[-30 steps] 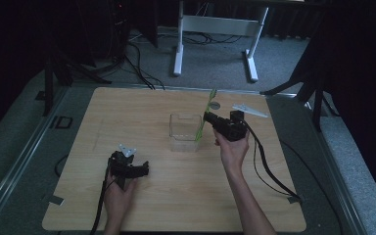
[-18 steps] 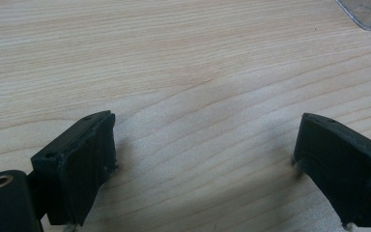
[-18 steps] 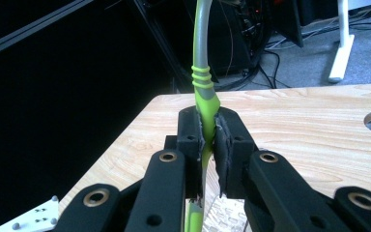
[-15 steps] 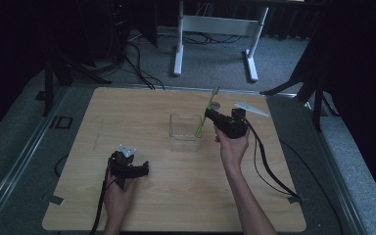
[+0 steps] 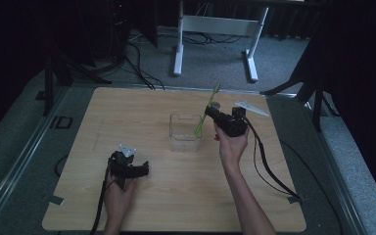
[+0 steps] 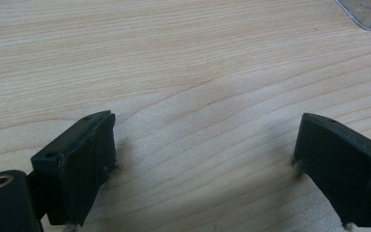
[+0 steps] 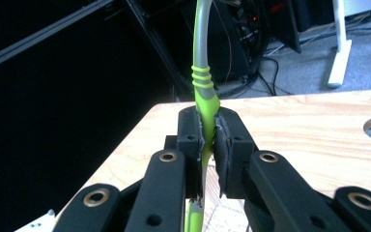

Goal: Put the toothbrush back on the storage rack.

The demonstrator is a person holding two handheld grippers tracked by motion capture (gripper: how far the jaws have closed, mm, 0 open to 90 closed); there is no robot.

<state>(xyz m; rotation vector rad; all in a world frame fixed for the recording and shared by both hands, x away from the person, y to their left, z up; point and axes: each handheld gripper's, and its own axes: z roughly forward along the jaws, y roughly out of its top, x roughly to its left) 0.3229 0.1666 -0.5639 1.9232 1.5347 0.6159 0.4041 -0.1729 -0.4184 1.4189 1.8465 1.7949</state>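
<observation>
The right gripper's jaws are clamped tight on the handle of a green and grey utensil, whose working end cannot be made out, holding it tilted with its lower end inside a clear plastic container near the middle of the wooden desk. Well apart, at the desk's near left, the left gripper rests on bare wood with its jaws spread wide and nothing between them.

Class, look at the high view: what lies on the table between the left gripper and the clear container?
Nothing: bare wooden table separates the left gripper from the clear container, as the high view shows.
</observation>
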